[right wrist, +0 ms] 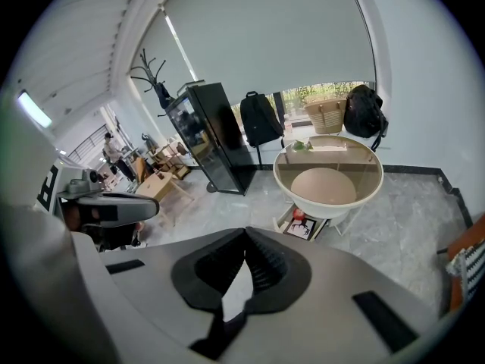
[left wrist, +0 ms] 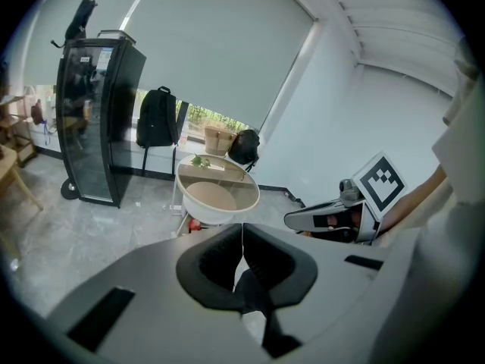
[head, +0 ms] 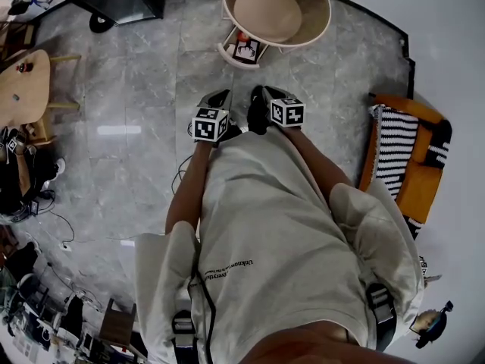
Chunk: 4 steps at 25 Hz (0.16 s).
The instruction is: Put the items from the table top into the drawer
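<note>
A round cream table with a glass top stands a few steps ahead on the grey floor. Below it an open white drawer holds a card with a deer picture and a small red item. At the far edge of the table top lie a green leafy item and a pale flat item. My left gripper and right gripper hang side by side close to my body, well short of the table. Both are shut with nothing between the jaws, seen at the left gripper and the right gripper.
A tall black glass cabinet and a black backpack stand to the left of the table. An orange chair with a striped cloth is at the right. A wooden table and cluttered gear with cables sit at the left.
</note>
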{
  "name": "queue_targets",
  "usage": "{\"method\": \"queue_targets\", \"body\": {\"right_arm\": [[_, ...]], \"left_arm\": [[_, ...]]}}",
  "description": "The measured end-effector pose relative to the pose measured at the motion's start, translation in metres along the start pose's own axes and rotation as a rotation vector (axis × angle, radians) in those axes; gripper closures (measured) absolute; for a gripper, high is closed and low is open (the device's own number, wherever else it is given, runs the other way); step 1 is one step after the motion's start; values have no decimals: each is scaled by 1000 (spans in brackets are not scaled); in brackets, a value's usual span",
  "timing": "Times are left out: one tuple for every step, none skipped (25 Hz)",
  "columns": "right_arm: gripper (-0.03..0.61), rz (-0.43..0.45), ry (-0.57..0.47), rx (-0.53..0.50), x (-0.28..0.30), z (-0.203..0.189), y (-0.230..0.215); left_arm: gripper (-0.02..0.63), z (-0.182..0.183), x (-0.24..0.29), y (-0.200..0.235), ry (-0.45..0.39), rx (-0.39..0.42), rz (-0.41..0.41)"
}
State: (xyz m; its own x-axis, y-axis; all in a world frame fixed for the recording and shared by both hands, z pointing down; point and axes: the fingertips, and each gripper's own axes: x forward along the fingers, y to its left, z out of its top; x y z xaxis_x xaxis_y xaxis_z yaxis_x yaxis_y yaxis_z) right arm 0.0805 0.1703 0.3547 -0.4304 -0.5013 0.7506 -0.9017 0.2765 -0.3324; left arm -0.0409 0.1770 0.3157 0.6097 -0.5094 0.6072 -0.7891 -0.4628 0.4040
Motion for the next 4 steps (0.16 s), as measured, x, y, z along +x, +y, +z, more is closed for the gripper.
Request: {"method": "queue_targets", "body": {"right_arm": [[545, 2, 0, 1, 0, 0, 0], [545, 2, -1, 1, -1, 0, -1], [545, 2, -2, -1, -2, 0, -1], [545, 2, -3, -2, -3, 0, -2]], "left_arm": [[592, -1, 0, 0, 2, -1, 0], [592, -2, 0, 0, 5, -3, 0], [592, -4, 1, 0, 8, -4, 0], [592, -6, 1, 0, 11, -6, 1]]}}
